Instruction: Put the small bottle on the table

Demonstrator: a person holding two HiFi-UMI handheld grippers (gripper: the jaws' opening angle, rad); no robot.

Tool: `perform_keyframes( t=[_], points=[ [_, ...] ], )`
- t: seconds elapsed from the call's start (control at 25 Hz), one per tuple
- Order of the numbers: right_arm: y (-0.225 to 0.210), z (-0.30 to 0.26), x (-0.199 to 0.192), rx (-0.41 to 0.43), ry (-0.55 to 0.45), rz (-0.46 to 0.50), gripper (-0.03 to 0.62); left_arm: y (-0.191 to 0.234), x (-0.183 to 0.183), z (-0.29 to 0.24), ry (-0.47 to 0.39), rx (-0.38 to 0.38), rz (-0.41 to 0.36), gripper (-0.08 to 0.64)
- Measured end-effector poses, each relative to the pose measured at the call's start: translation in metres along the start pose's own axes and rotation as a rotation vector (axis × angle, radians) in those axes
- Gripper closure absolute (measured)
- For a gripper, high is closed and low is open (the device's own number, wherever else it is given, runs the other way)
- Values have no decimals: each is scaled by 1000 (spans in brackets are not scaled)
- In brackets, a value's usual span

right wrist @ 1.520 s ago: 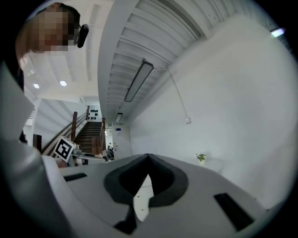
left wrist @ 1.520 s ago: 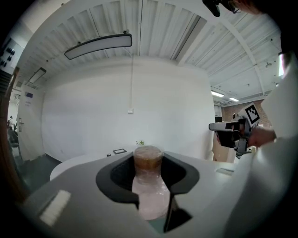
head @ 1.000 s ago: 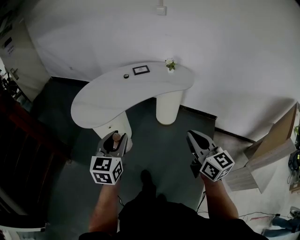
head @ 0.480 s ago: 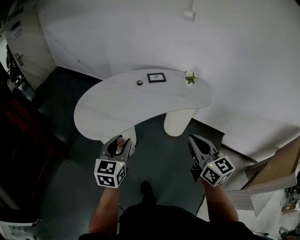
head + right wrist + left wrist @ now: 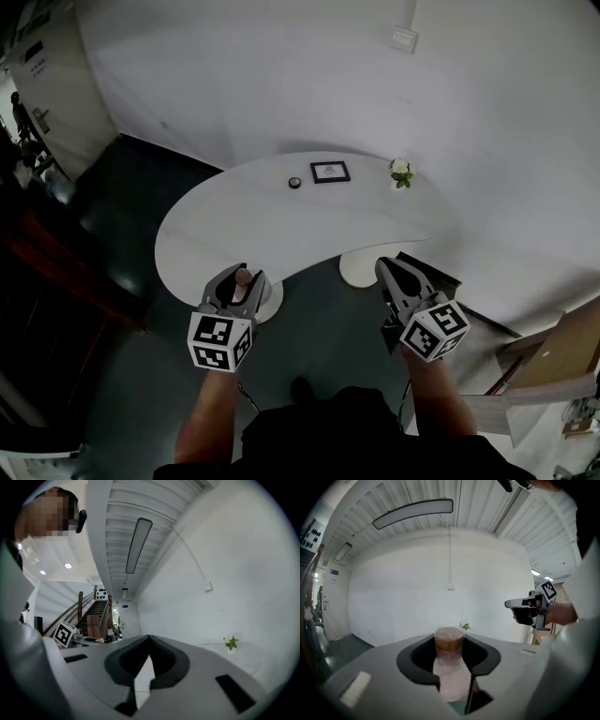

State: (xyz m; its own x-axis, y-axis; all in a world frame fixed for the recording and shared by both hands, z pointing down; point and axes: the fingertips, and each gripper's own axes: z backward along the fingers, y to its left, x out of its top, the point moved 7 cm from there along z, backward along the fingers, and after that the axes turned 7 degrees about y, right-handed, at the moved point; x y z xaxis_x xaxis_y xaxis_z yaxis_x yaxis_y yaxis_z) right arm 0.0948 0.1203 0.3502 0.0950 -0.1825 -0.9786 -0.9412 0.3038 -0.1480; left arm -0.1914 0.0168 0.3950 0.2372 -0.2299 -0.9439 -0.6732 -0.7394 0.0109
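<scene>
- Head view, left: I hold the left gripper point(image 5: 239, 281), grey w/ a black-and-white marker cube, low in frame. Its jaws stand part open and are clamped on the small clear bottle point(image 5: 243, 277) w/ brown cap, upright btwn the pads.
- Head view, task item: the bottle is in the air over the dark floor point(image 5: 323, 323), just short of the near edge of the white kidney-shaped table point(image 5: 234, 230). It is not on the table.
- Head view, right: the right gripper point(image 5: 385, 268), same build, is also just short of the table edge. Its finger tips are together w/ nothing in them. The two grippers are well apart.
- Head view, bkgd: on the table's far side are a small black-framed picture point(image 5: 329, 172) and a small dark round object point(image 5: 294, 182) just left of it. A little white pot w/ green plant point(image 5: 401, 172) stands to the right. A white switch plate point(image 5: 405, 39) sits on the white wall behind.
- Left gripper view: the bottle fills the gap btwn the black pads, which press on both sides of its body. The cap stands above them. The plant shows just behind the cap, and the right gripper, in a hand, is at the right edge.
- Right gripper view: the black pads meet at the tips. Only a thin pale wedge of bkgd shows lower down, and nothing is gripped. The plant pot is at right and the left gripper's cube at left. A wooden staircase point(image 5: 96, 609) is behind, and a long ceiling light point(image 5: 138, 538) is overhead.
</scene>
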Motion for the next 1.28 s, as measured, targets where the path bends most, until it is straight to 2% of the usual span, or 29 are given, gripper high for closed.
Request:
perform_keyframes(
  t=[0.24,0.48,0.8,1.0,1.28],
  points=[
    [-8,-40,-4,27,57,-7,586,26,-2,-16,2,20,25,414],
    [-30,-76,-2,64,62,-8,586,45,-6,-41,24,53,52,414],
    [-100,-142,-1,106,87,-43,586,66,12,-111,64,94,63,414],
    [-151,-194,6,133,139,54,586,76,33,-174,94,116,79,414],
    [-205,-258,8,220,185,61,586,84,44,-240,117,169,90,414]
  ],
)
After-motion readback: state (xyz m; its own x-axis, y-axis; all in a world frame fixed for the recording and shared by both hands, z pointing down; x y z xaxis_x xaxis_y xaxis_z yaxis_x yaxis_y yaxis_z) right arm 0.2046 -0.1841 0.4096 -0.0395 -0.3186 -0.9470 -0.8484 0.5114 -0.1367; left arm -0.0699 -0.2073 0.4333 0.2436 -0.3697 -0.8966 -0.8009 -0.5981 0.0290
